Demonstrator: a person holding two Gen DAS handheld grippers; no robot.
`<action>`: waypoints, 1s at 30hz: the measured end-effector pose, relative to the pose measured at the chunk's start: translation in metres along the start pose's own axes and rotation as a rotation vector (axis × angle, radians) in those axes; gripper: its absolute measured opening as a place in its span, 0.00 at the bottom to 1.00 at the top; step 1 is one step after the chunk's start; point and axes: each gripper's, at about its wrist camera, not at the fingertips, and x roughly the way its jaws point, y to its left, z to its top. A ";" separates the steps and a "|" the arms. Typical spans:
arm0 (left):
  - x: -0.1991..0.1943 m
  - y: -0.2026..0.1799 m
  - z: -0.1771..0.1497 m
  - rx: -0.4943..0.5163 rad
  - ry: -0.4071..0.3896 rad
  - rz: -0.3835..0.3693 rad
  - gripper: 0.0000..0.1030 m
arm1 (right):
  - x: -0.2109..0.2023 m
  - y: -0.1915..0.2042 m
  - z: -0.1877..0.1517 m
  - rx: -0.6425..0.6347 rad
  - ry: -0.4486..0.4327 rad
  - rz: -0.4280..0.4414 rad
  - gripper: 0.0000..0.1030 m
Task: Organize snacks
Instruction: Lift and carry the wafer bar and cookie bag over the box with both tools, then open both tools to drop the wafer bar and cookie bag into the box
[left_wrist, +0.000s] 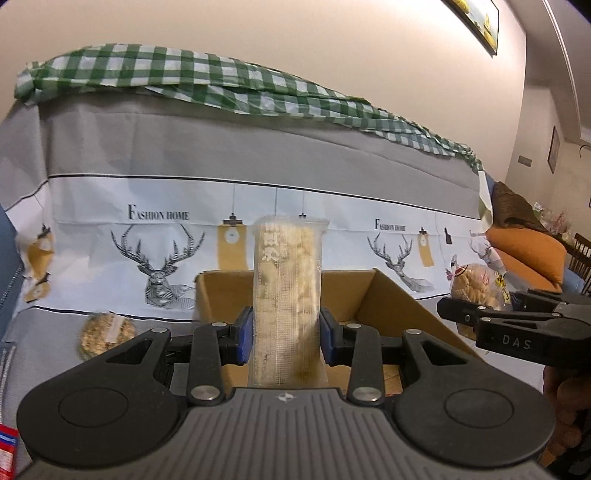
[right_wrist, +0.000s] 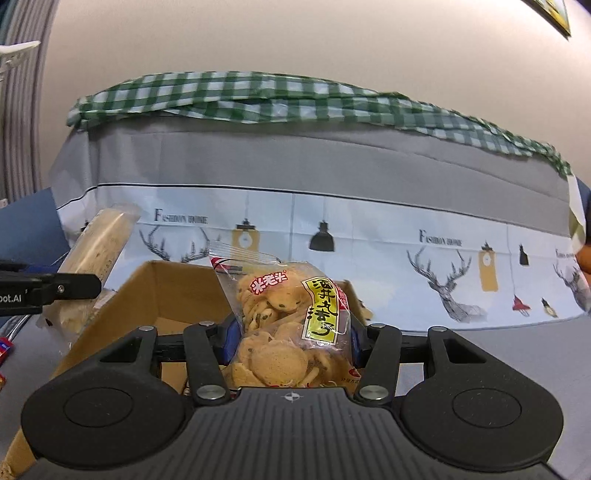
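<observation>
Two snack packs are being carried at once toward the cardboard box (left_wrist: 388, 295), and this looks like the loading step of the tidy-up. The left gripper (left_wrist: 286, 334) is clamped on a tall clear pack of crackers (left_wrist: 288, 295), its blue pads (left_wrist: 244, 334) being pressed against both sides of the pack, which is being held upright just in front of the box's near wall. In the right wrist view the right gripper (right_wrist: 291, 339) is closed around a bag of rice crackers (right_wrist: 284, 328), the bag bulging between the jaws and being held over the near edge of the box (right_wrist: 166, 291).

The box is sitting on the cloth-covered surface (left_wrist: 110, 310), close to its back edge, where the deer-print cloth (right_wrist: 369, 240) is hanging as a backdrop. The box's floor looks mostly bare, though much of it is being hidden by the packs. One more round snack pack (left_wrist: 105, 332) is lying on the surface to the left of the box, not yet collected.

Next, each pack probably needs to be brought over the open top, lowered inside clear of the walls and flaps, and only then released. The two grippers are close together, so a collision is to be watched for; going in one at a time would be safer. The tall pack may tip once let go, so laying it flat seems wise.
</observation>
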 end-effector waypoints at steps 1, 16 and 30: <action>0.002 -0.001 0.000 -0.005 0.003 -0.004 0.38 | 0.001 -0.004 -0.001 0.014 0.007 -0.003 0.53; 0.008 -0.007 -0.002 -0.060 0.002 -0.031 0.38 | 0.004 0.003 -0.004 0.000 0.026 0.016 0.53; 0.014 -0.015 -0.003 -0.086 0.046 -0.097 0.73 | 0.010 0.006 -0.006 -0.020 0.058 0.008 0.64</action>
